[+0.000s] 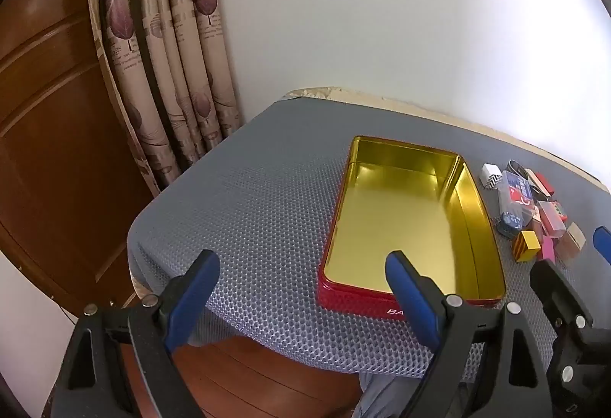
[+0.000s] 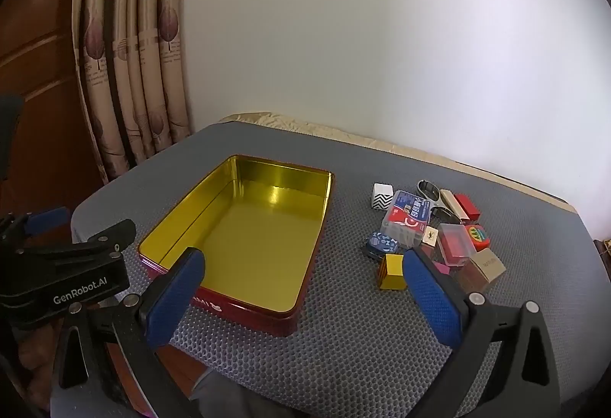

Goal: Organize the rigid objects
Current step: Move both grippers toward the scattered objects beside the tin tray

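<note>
White wall (image 2: pixel 382 36), patterned beige curtain (image 1: pixel 160 55), brown wooden door (image 1: pixel 49 105), wood floor (image 1: pixel 248 372)

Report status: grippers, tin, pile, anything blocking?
Left gripper and right gripper open, holding nothing. Red tin open, gold inside bare. Small boxes piled on mat right of tin, untouched. Nothing in the way.

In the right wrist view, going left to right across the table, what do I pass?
Red tin with its gold inside empty → white zigzag cube → yellow cube → clear box with a red block → red block → tan box.
</note>
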`<action>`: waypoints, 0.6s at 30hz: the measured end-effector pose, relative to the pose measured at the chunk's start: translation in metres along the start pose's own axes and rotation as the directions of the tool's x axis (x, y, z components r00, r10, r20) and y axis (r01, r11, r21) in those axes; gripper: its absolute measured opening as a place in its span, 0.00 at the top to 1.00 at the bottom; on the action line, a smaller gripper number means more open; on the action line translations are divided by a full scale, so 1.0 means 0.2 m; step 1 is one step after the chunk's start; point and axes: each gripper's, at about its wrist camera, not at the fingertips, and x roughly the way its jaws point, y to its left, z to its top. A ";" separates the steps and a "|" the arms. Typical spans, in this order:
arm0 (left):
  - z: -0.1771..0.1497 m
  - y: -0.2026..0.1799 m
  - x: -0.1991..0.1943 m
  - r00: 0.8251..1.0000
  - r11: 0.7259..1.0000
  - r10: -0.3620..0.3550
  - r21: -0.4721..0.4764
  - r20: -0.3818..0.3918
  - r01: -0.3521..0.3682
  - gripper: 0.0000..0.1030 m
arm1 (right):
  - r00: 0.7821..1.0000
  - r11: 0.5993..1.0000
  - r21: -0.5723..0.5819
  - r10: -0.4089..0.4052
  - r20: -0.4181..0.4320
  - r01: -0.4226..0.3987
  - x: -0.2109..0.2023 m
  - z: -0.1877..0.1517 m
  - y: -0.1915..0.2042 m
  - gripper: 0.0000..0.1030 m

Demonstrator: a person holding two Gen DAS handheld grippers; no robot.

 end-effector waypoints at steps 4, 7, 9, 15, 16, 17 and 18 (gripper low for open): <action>0.00 0.00 0.01 1.000 1.000 0.000 0.010 -0.007 0.000 0.12 | 1.000 1.000 0.006 0.001 -0.007 -0.001 0.00 0.00 0.00 0.01; 0.00 -0.01 0.01 1.000 1.000 -0.004 0.011 -0.011 0.004 0.12 | 1.000 1.000 0.011 0.002 -0.011 -0.002 0.00 0.00 -0.01 0.01; -0.01 -0.02 0.02 1.000 1.000 -0.005 0.018 -0.018 0.005 0.12 | 1.000 1.000 0.019 -0.001 -0.014 0.001 0.00 -0.01 -0.02 0.01; -0.01 -0.05 0.02 0.999 0.999 -0.013 0.045 -0.036 0.015 0.12 | 0.999 0.998 0.058 -0.011 -0.035 0.013 0.02 -0.01 -0.12 0.01; -0.02 -0.06 0.03 0.999 0.999 -0.015 0.051 -0.040 0.017 0.12 | 0.999 0.998 0.062 -0.017 -0.037 0.019 0.02 -0.01 -0.15 0.01; -0.02 -0.06 0.03 0.999 0.998 -0.022 0.058 -0.047 0.025 0.12 | 0.999 0.997 0.069 -0.023 -0.040 0.026 0.02 -0.02 -0.18 0.01; -0.02 -0.07 0.03 0.998 0.997 -0.029 0.064 -0.053 0.032 0.12 | 0.998 0.996 0.085 -0.038 -0.045 0.042 0.03 -0.03 -0.24 0.01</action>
